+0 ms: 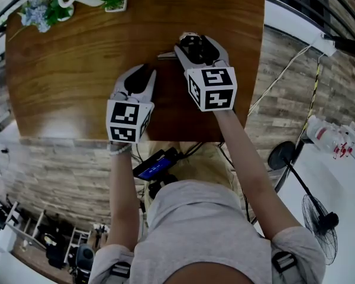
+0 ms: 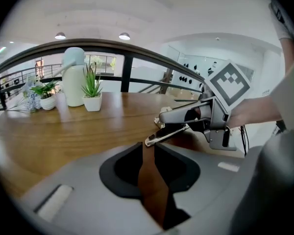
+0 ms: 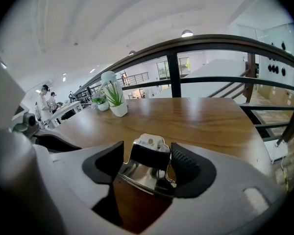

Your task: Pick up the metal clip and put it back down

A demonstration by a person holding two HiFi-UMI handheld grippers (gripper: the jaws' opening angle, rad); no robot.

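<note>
Right claw spread around the metal clip; left claw parted a little, holding nothing.
Over the wooden table both my claws sit toward its near edge, my right claw further in from that edge than my left. The clip stands between my right pads with a sliver of gap on its left side, so I am not pinching it; whether it rests on the table I cannot tell.
</note>
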